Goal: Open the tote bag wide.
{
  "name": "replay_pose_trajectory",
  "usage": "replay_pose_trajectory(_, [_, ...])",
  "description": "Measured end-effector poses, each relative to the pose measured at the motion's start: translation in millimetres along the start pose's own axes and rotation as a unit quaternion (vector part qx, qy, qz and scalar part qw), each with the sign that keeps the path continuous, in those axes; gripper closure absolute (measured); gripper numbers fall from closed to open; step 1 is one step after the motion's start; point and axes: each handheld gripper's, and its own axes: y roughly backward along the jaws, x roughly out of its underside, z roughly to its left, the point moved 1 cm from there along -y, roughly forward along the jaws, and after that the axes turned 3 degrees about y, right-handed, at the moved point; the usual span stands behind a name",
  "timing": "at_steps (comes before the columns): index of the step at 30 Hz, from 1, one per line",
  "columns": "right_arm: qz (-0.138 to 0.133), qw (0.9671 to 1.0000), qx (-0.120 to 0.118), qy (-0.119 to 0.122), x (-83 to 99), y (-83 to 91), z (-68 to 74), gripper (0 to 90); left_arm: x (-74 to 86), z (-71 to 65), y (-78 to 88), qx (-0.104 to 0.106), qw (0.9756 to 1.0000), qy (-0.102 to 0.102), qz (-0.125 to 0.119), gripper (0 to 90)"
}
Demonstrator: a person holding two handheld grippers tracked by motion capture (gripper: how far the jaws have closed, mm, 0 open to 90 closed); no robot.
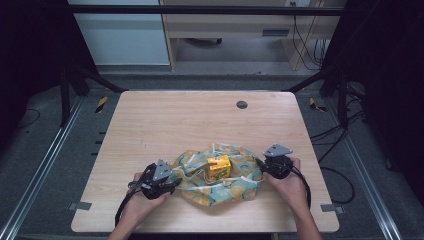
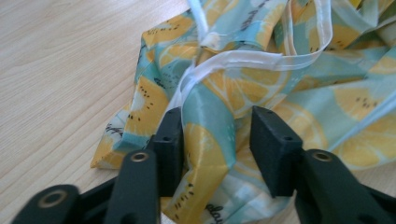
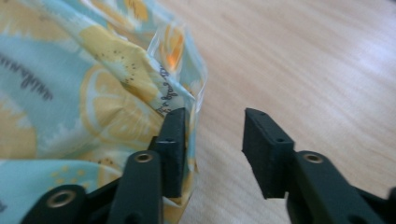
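A crumpled teal bag (image 1: pixel 235 187) printed with yellow citrus slices lies on the near middle of the wooden table (image 1: pixel 165 120), white ribbon handles (image 2: pixel 261 60) trailing over it. A small yellow box (image 1: pixel 219 167) sits on top of the bag. My left gripper (image 1: pixel 175 183) is at the bag's left end. In the left gripper view its jaws (image 2: pixel 217 140) stand apart with a fold of the bag (image 2: pixel 205 135) between them, not pinched. My right gripper (image 1: pixel 260 166) is at the bag's right end. Its jaws (image 3: pixel 215 144) are apart, and the bag's edge (image 3: pixel 140 79) lies against one finger (image 3: pixel 173 140).
A round grey cable hole (image 1: pixel 242 104) sits in the far part of the table. Black frame posts (image 1: pixel 65 95) stand at both far corners, with cables (image 1: pixel 345 130) on the floor at the right. A person's hands hold both grippers near the table's front edge.
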Motion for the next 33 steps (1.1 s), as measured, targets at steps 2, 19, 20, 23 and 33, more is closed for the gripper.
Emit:
replay_pose_trajectory(2, [-0.015,0.9998,0.002,-0.010,-2.5,3.1,0.2,51.6,-1.9,0.1,2.1,-0.001,1.0000,0.003,-0.008,46.7])
replay_pose_trajectory(19, [-0.073,0.9969,0.005,-0.028,-19.6,16.8,7.0,30.5,-15.5,-0.5,16.1,0.022,0.9956,0.033,-0.084,24.6])
replay_pose_trajectory(20, [-0.077,0.9965,0.008,-0.032,-21.2,18.3,7.3,28.0,-18.3,-1.8,18.5,0.022,0.9951,0.032,-0.092,23.4])
replay_pose_trajectory(23, [-0.083,0.9955,0.007,-0.044,-24.0,21.3,6.4,23.3,-22.1,-2.6,22.3,0.019,0.9937,0.036,-0.104,19.0])
replay_pose_trajectory(33, [-0.147,0.9849,0.048,-0.077,-48.5,54.9,4.7,10.4,-36.6,6.7,49.1,0.001,0.9891,0.061,-0.134,9.9])
